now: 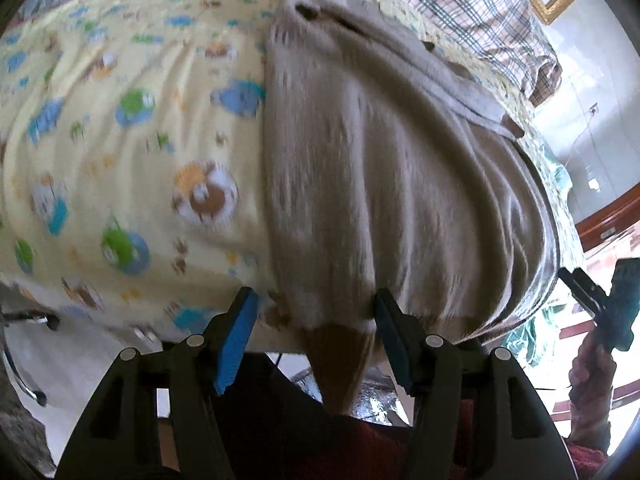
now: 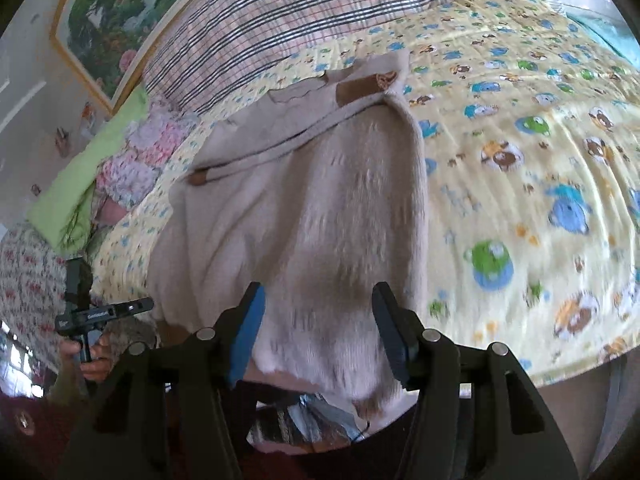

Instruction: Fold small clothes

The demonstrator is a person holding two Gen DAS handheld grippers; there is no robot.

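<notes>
A small beige knit garment (image 1: 380, 168) with brown trim and a drawstring lies spread on the yellow cartoon-print bedsheet (image 1: 120, 140). It also shows in the right wrist view (image 2: 312, 208). My left gripper (image 1: 314, 320) is open, its jaws wide apart over the garment's near left hem, where a brown corner hangs over the bed edge. My right gripper (image 2: 318, 320) is open over the garment's near hem. The right gripper also shows at the far right of the left wrist view (image 1: 600, 300). The left gripper shows at the left of the right wrist view (image 2: 92, 312).
A plaid pillow (image 2: 320, 12) lies at the head of the bed. A green and floral bundle of bedding (image 2: 120, 160) sits to the left of the garment. A framed painting (image 2: 112, 12) hangs on the wall. The bed's near edge (image 1: 280, 346) is just in front of both grippers.
</notes>
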